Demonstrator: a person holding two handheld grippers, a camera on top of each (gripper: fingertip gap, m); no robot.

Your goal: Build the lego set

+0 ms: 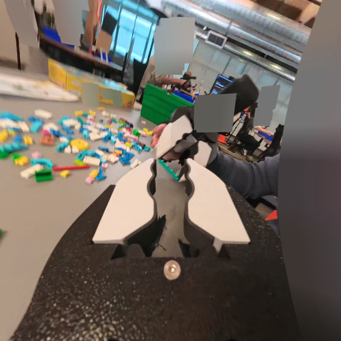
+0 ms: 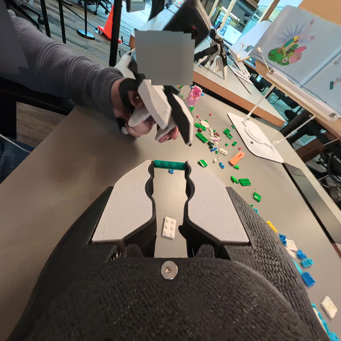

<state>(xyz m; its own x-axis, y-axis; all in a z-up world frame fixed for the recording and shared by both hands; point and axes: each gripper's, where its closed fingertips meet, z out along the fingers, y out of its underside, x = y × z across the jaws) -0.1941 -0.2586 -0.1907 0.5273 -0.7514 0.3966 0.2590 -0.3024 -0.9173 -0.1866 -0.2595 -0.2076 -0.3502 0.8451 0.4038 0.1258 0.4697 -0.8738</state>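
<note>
My right gripper [image 2: 168, 163] is shut on a teal-green plate [image 2: 168, 164], gripping it by its two ends a little above the grey table [image 2: 83, 147]. The plate also shows in the left wrist view [image 1: 168, 169], just past my left gripper's tips. My left gripper [image 1: 170, 163] is open and empty, pointing at the plate from close by. In the right wrist view it [image 2: 178, 135] hovers beyond the plate, held by a hand. A white plate [image 2: 168, 229] lies on the table under my right gripper. A small blue piece [image 2: 171, 171] lies beneath the green plate.
A spread of loose coloured bricks [image 1: 83, 138] covers the table, with a yellow box [image 1: 73, 81] and a green crate [image 1: 160, 105] behind. Green pieces [image 2: 244, 181], an orange brick separator [image 2: 237, 157], a pink flower build [image 2: 193, 95] and a white stand base [image 2: 258, 140] lie to the right. My two grippers' fingertips are within a few centimetres of each other.
</note>
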